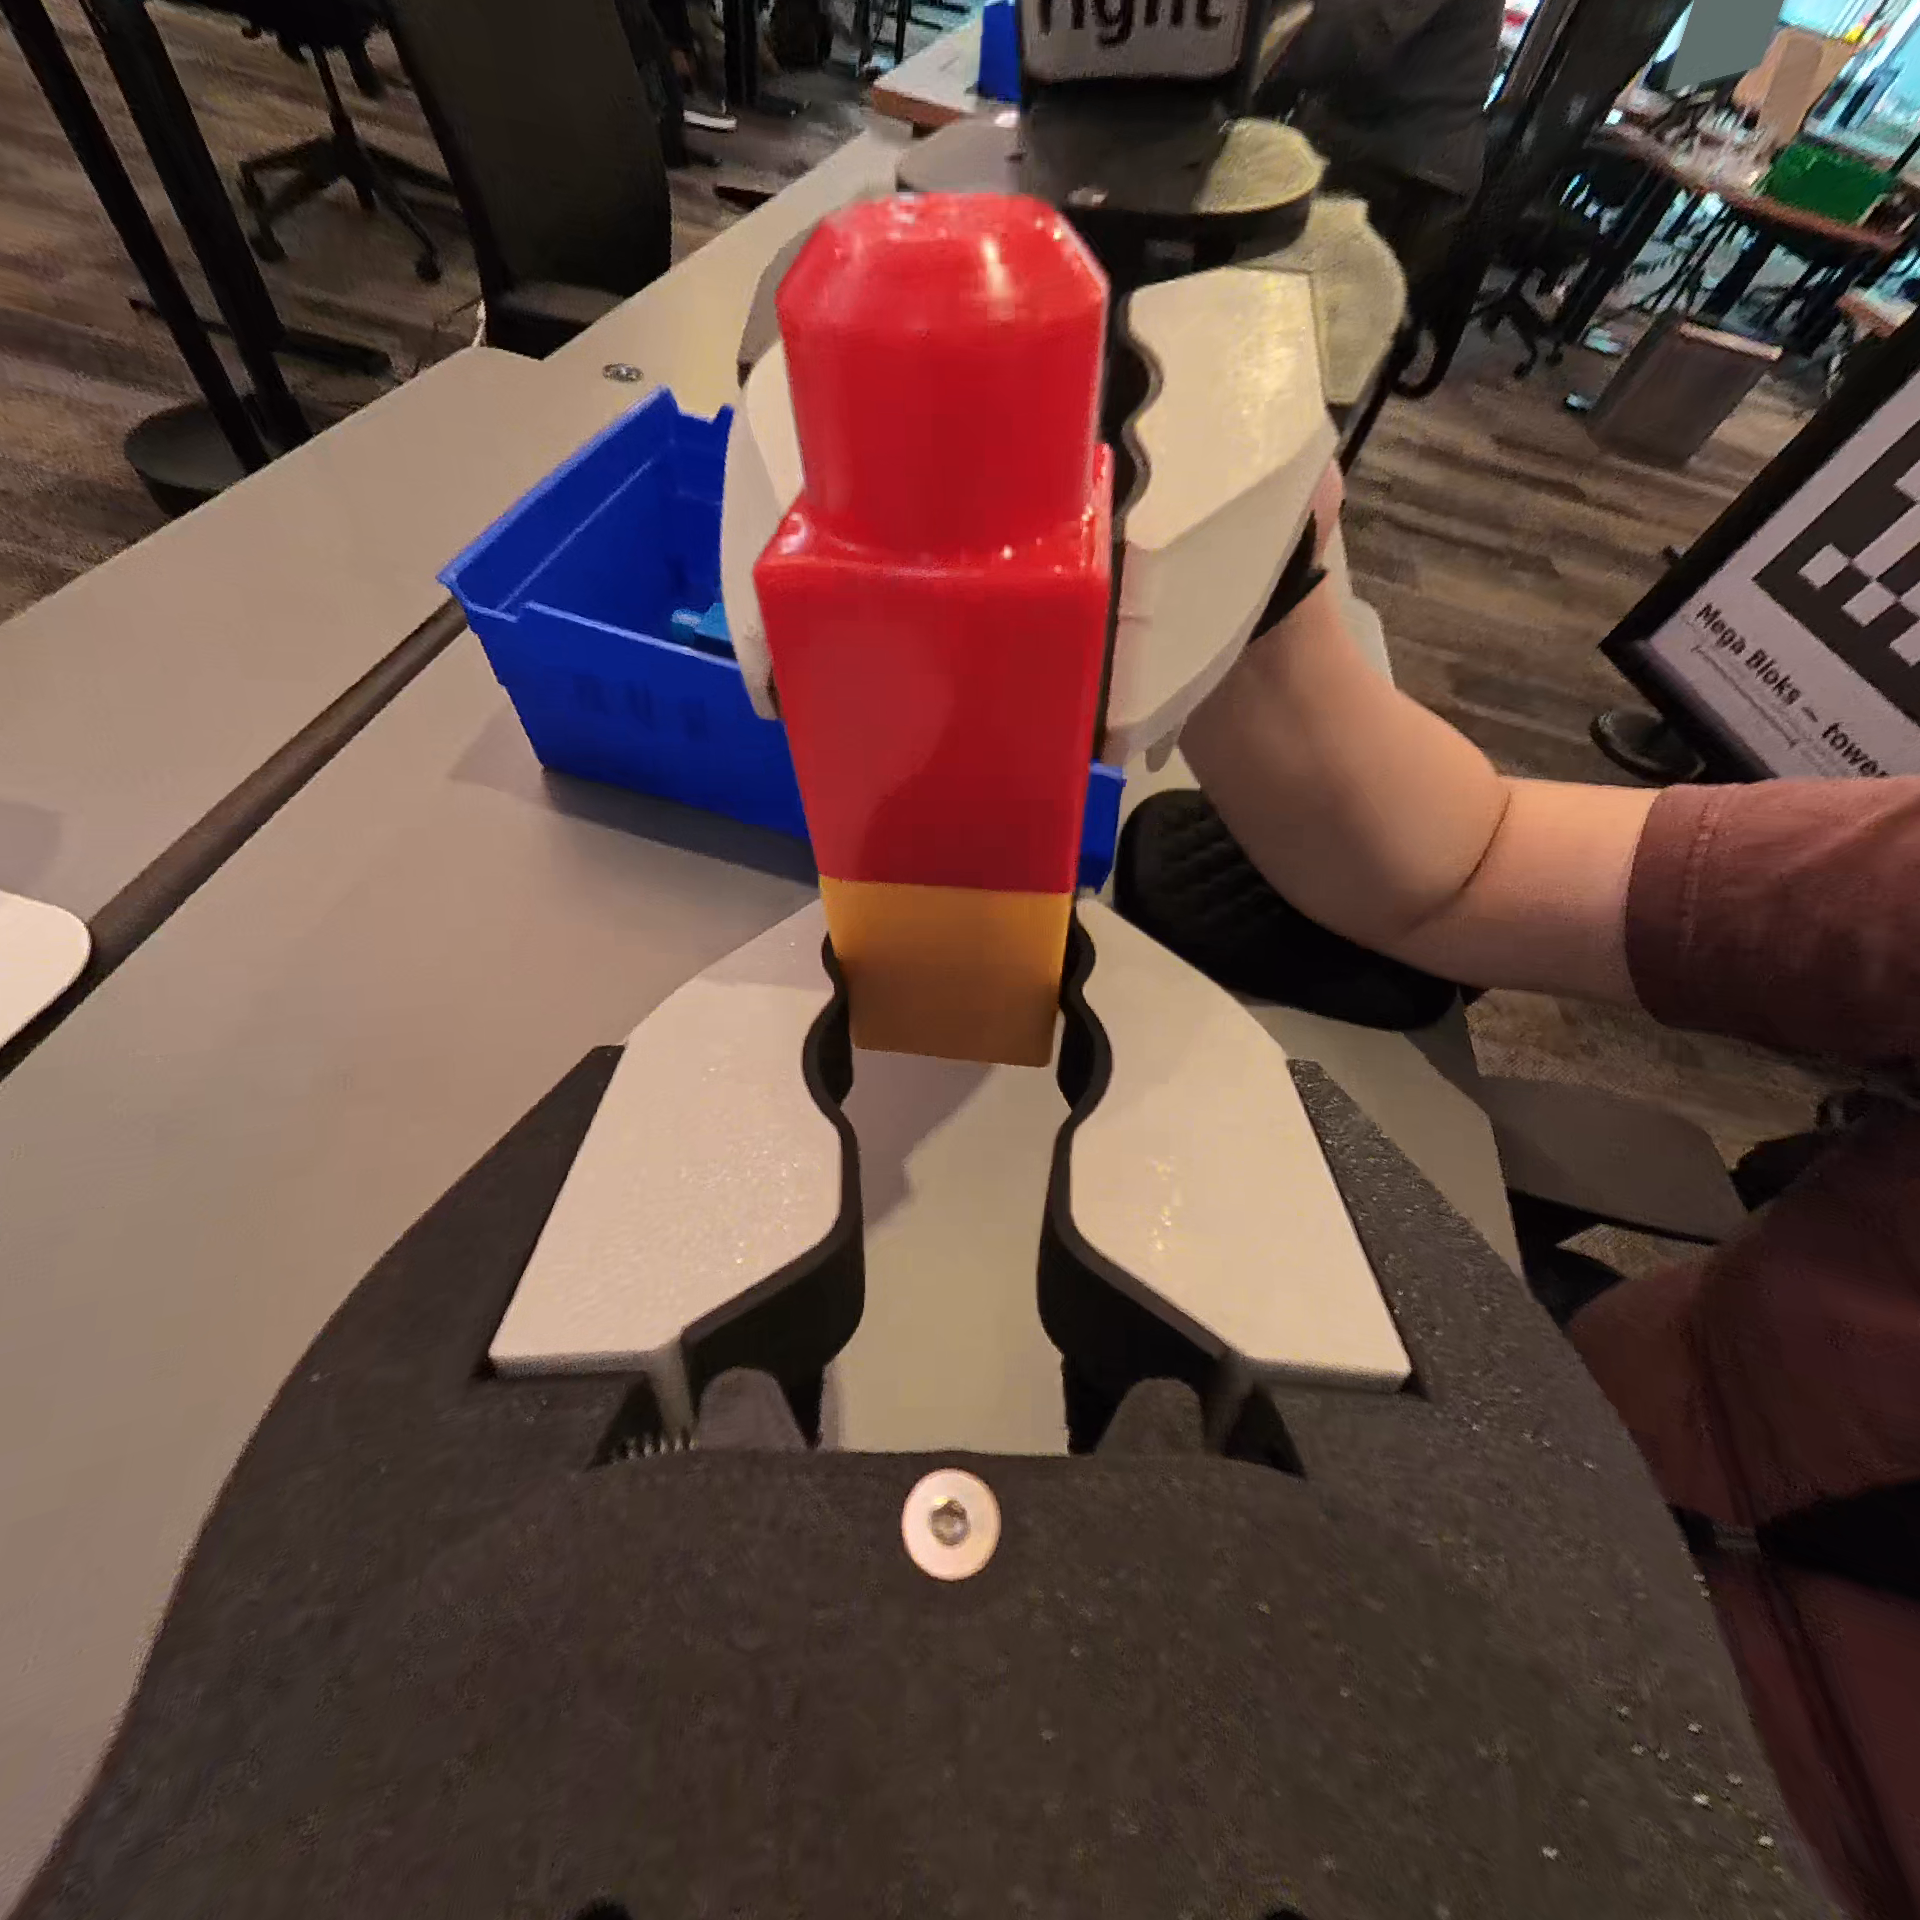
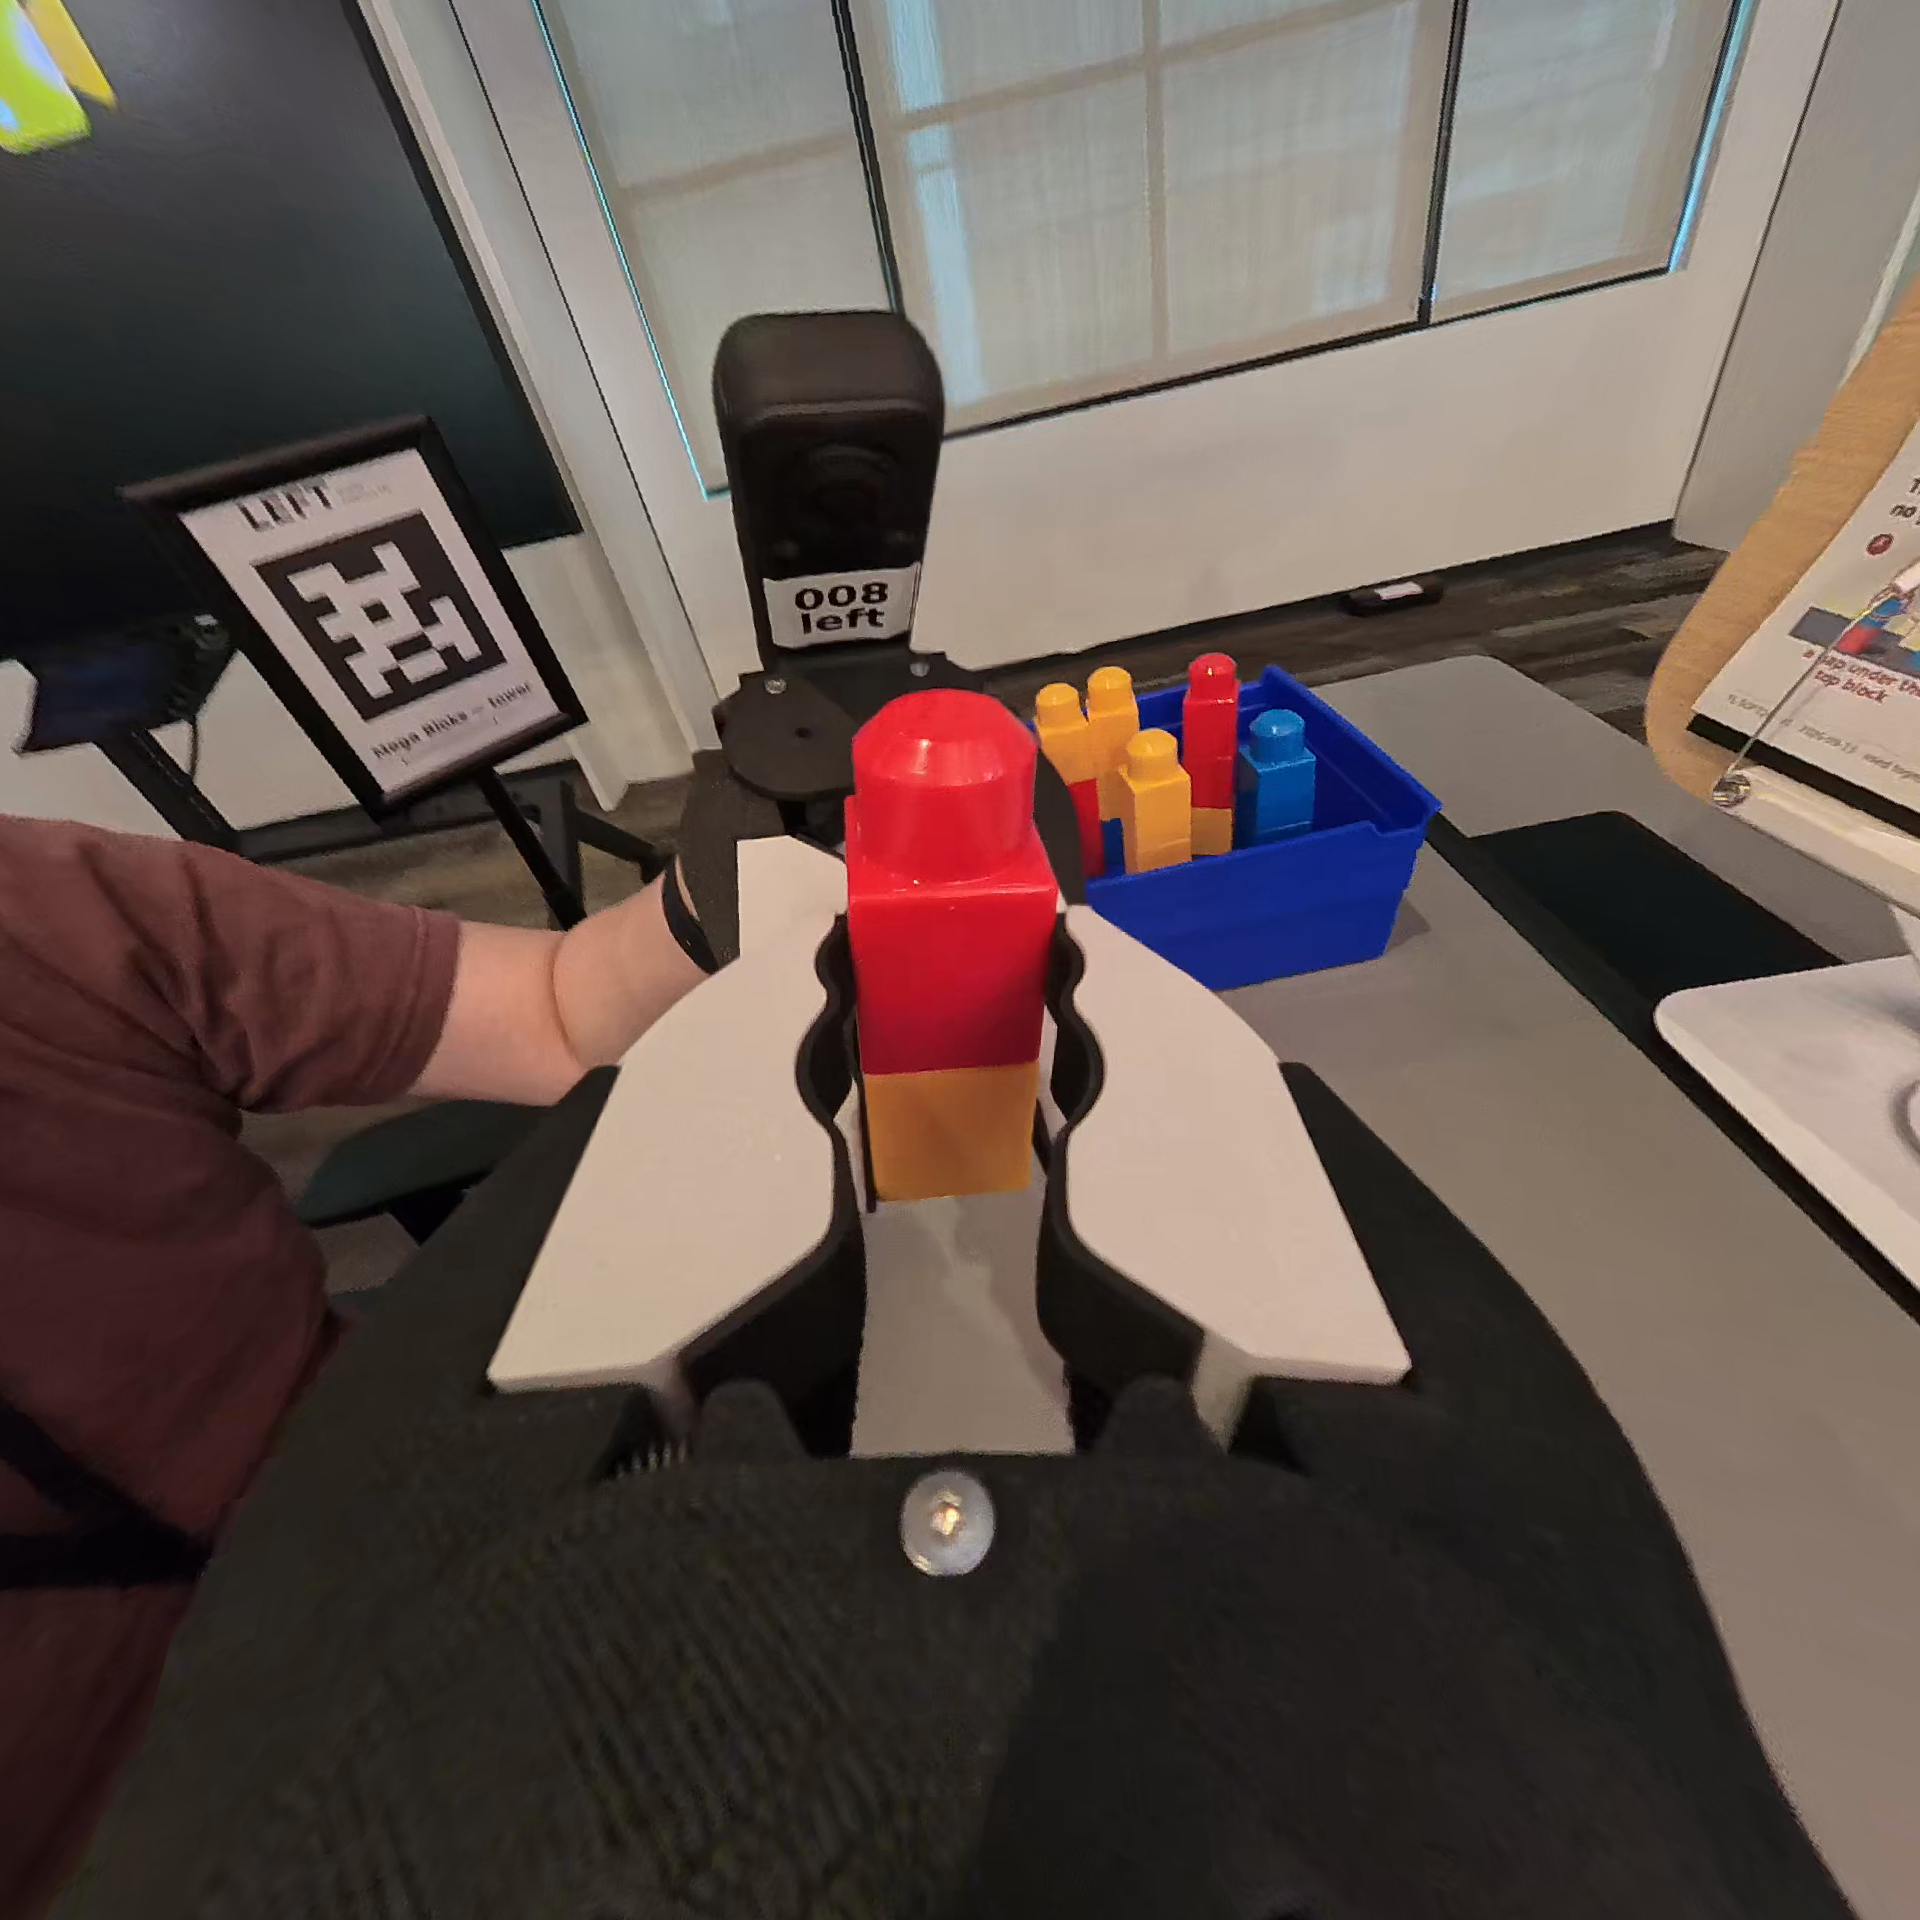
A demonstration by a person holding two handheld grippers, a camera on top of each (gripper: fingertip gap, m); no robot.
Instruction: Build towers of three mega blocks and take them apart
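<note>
A two-block stack, a red Mega block (image 1: pixel 930 665) pressed onto a yellow block (image 1: pixel 951 966), is held above the grey tabletop (image 1: pixel 312 1039) between both grippers. The left gripper (image 1: pixel 951 987) has its fingers closed on the yellow block; the right gripper (image 2: pixel 948 987) clamps the red block from the opposite side. A blue bin (image 2: pixel 1278 914) nearby holds more red, yellow and blue blocks.

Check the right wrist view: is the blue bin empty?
No. The blue bin holds several stacked blocks, yellow, red and blue, standing upright inside it.
</note>
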